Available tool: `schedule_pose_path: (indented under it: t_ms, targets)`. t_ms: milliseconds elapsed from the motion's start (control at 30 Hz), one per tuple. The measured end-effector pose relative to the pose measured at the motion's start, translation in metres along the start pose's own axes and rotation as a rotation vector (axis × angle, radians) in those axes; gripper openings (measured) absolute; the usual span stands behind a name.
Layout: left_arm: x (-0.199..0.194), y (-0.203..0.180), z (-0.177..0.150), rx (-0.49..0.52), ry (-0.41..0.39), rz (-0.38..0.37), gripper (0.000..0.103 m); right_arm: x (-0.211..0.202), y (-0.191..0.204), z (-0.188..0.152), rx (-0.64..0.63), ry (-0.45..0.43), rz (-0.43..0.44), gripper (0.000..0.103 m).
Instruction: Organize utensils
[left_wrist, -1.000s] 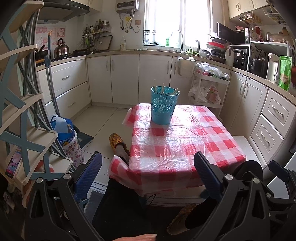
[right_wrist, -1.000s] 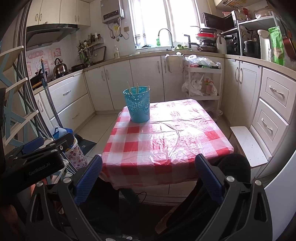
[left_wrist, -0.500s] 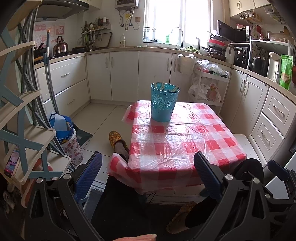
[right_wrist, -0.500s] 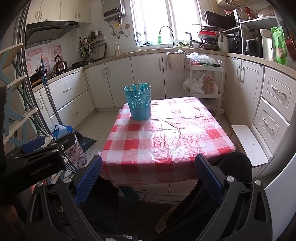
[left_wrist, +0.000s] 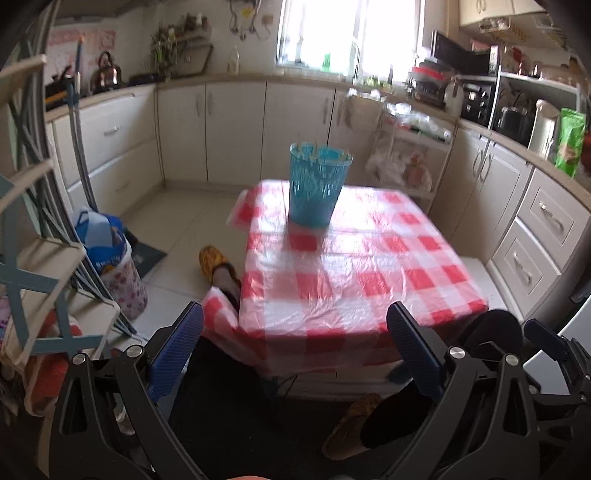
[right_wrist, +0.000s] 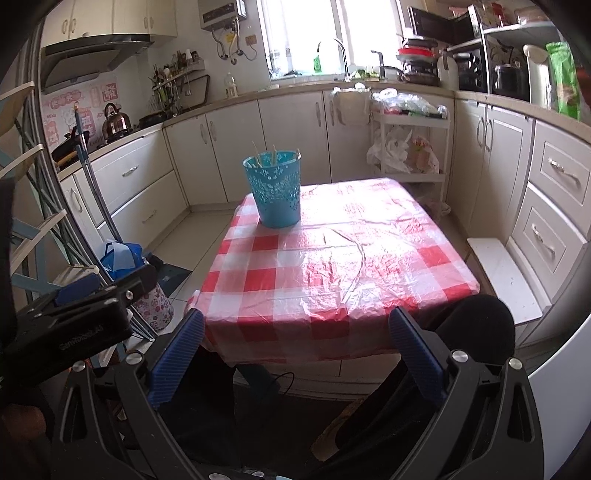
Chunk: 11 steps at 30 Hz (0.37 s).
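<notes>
Both sets of fingers are spread wide and empty: left gripper, right gripper, short of the near tabletop edge. The sticks stand in the blue bucket at the far left. They look thin, light and stiff; pinch one near its exposed top.

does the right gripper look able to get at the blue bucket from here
Probably yes. The right gripper is open and empty, and the tablecloth between it and the bucket is bare. The bucket sits toward the far left corner, so it means a long reach.
</notes>
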<state>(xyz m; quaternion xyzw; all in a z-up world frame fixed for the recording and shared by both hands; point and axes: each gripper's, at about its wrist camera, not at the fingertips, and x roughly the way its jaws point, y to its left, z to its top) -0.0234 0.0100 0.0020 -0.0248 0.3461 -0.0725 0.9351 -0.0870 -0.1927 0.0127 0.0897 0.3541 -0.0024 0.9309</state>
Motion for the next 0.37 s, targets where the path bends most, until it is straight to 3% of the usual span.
schedule_pose_path:
  t_ms: [367]
  targets:
    - [0.050,0.005,0.011,0.013,0.050,0.084,0.095,0.048,-0.008,0.006,0.029,0.092,-0.010,0.096]
